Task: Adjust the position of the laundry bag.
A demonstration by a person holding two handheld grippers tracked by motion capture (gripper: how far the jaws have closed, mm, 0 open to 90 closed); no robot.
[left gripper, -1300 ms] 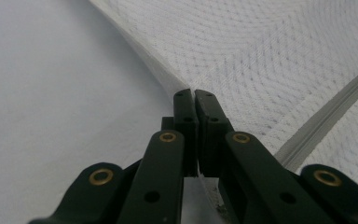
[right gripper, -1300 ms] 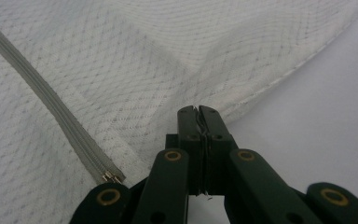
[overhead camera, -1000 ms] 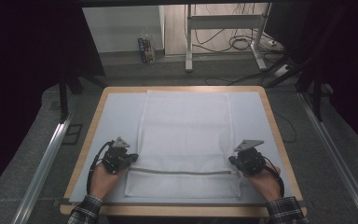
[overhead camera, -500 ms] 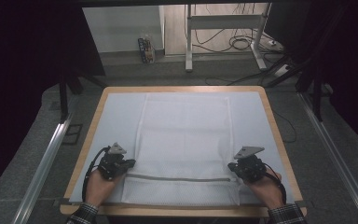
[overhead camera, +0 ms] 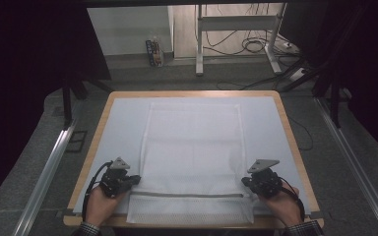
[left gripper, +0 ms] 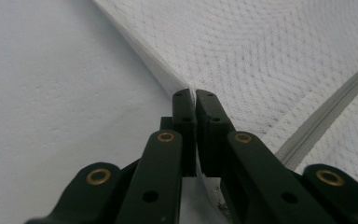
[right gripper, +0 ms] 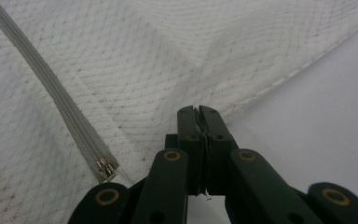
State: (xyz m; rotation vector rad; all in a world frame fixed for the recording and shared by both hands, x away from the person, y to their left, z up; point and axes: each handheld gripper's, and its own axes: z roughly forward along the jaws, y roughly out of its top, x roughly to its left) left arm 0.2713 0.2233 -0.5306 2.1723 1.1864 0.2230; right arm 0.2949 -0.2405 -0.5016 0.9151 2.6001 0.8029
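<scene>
1. Clamping both side edges of a white mesh laundry bag near its front end, one pair of tongs per edge.
2. Left tongs: jaws pressed together on the bag's left edge, thin white fabric pinched between the tips in the left gripper view.
3. Right tongs: jaws together on the bag's right edge, a sliver of mesh caught between the tips in the right gripper view.
4. Bag lying flat and spread lengthwise down the middle of the worktop, on a pale sheet covering the wooden top.
5. Far end of bag close to the worktop's back edge; near end reaching the front edge between the two hands.
6. Grey zipper running straight across the bag near its front end, from one pair of tongs toward the other.
7. Zipper pull sitting at the right end, just beside the right tongs.
8. Mesh rising slightly toward each pinch point; rest of bag resting on the sheet.
9. Left hand and right hand low at the front corners.
</scene>
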